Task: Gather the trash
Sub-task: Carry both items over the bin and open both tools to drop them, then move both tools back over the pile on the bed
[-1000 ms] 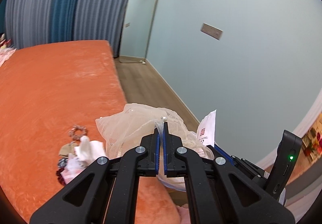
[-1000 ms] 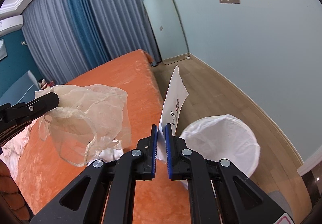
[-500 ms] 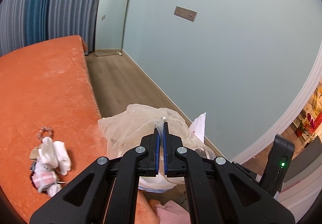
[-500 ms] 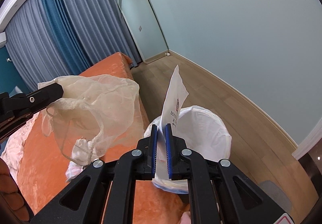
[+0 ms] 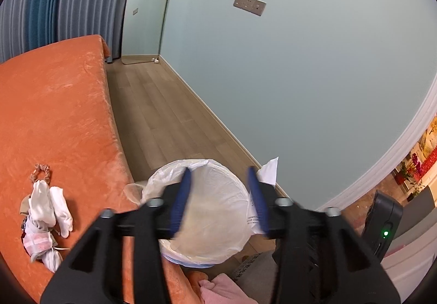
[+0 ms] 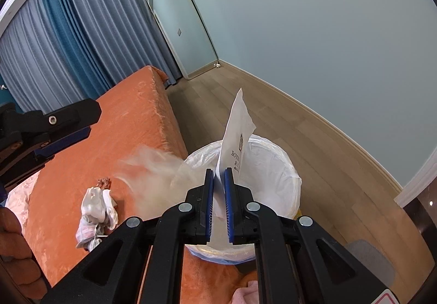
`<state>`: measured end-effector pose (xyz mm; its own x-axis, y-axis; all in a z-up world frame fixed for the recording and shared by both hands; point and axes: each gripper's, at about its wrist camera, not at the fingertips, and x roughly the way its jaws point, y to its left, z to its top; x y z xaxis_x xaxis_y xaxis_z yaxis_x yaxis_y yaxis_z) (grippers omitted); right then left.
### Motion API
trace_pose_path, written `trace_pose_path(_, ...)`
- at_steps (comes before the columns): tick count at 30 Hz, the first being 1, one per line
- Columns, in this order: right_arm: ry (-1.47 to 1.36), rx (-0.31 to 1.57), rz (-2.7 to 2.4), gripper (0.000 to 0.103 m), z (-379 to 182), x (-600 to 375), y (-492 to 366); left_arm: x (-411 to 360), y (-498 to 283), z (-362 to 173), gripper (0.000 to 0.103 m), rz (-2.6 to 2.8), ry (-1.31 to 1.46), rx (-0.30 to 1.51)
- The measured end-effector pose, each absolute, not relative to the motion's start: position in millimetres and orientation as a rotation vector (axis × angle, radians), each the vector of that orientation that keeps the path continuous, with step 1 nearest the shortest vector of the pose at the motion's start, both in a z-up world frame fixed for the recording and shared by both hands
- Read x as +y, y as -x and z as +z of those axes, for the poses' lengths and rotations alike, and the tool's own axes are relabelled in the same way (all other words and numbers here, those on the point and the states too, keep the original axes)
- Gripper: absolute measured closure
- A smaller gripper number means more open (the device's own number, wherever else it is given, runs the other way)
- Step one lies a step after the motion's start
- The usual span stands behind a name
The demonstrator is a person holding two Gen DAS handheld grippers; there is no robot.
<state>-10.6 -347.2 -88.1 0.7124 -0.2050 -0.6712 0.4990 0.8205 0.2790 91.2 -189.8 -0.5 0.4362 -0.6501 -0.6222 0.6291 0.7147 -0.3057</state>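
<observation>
A white-lined trash bin (image 5: 207,211) stands on the wood floor, against the side of an orange bed (image 5: 54,118). A second ago the left gripper (image 5: 218,200) pinched a sheer beige mesh bag; its jaws have just been opening and now stand apart above the bin with nothing between them. The mesh bag (image 6: 155,178) is loose, a blurred beige shape beside the bin's near rim on the bed side, part of it already showing inside the liner. Both grippers have come down and forward over the bin, which was barely in view before. The left gripper tilts downward over the bin's mouth. The right gripper (image 6: 217,205) also points downward, jaws nearly together, pinching the lower edge of a white printed paper packet (image 6: 236,137) that stands upright over the bin. On the bed, to the side of the bin, lies a small heap of white socks and scraps (image 5: 43,219) with a scrunchie (image 5: 41,171) just beyond it.
</observation>
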Motion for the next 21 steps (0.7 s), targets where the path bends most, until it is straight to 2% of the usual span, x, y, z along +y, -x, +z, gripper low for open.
trace_pose_path(3, -0.468, 0.677, -0.404, 0.095, -91, -347, 8, -187, -93, -3, 0.047, -0.773, 0.022, 0.778)
trace_pose_path(5, -0.471, 0.680, -0.399, 0.091, -92, -347, 5, -185, -93, -3, 0.047, -0.763, 0.016, 0.775)
trace_pose_path(9, -0.470, 0.684, -0.396, 0.091, -95, -343, 1, -174, -95, -6, 0.046, -0.737, 0.015, 0.774)
trace_pose_path(13, -0.467, 0.690, -0.397, 0.084, -97, -341, 0, -162, -98, -8, 0.045, -0.715, 0.027, 0.781)
trace_pose_path(21, -0.443, 0.703, -0.385, 0.083, -92, -325, -3, -135, -103, -15, 0.045, -0.669, 0.055, 0.797)
